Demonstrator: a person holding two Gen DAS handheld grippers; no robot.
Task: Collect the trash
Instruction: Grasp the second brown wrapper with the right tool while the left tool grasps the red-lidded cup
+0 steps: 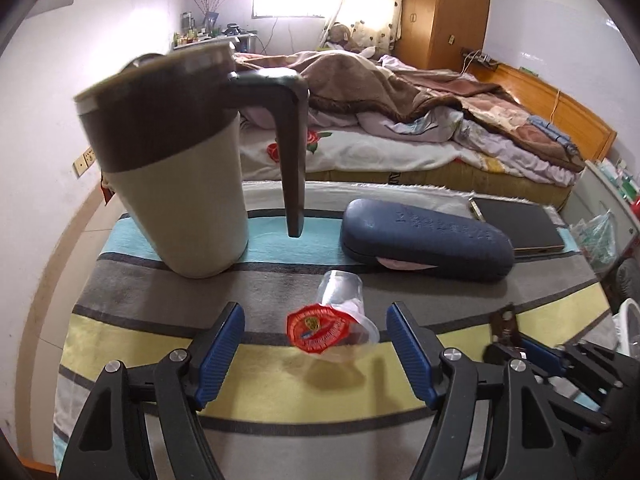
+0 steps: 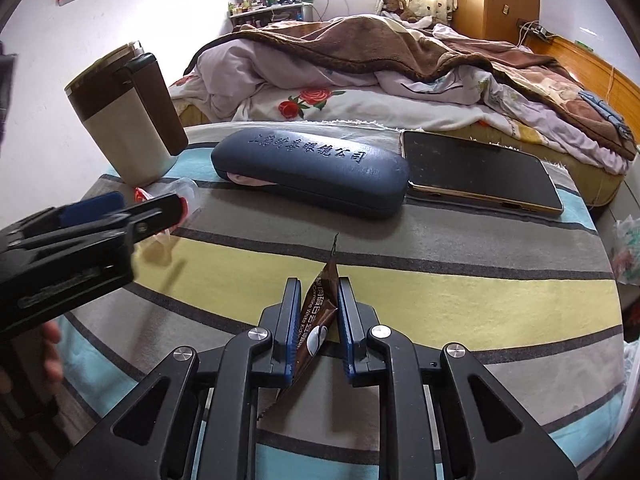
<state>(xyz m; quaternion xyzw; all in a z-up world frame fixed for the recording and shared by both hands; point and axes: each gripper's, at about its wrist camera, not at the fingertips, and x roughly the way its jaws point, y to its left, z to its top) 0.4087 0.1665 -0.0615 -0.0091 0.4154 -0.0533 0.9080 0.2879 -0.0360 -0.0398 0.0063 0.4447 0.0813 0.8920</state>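
A crumpled clear plastic jelly cup (image 1: 340,292) with a red foil lid lies on its side on the striped cloth. My left gripper (image 1: 316,312) is open, its blue pads standing either side of the cup and apart from it. The right wrist view shows this gripper (image 2: 120,208) low at the left, with the cup (image 2: 188,192) partly hidden behind it. My right gripper (image 2: 319,284) is shut on a brown sachet wrapper (image 2: 316,312), which sticks up between the pads just above the cloth. The left wrist view catches that gripper (image 1: 520,344) at the lower right.
A beige and brown lidded mug (image 1: 172,176) stands at the back left. A blue glasses case (image 2: 312,172) and a dark tablet (image 2: 480,172) lie along the far edge of the striped table cloth (image 2: 440,292). A bed sits beyond, and a plastic bag (image 1: 598,236) hangs at the right.
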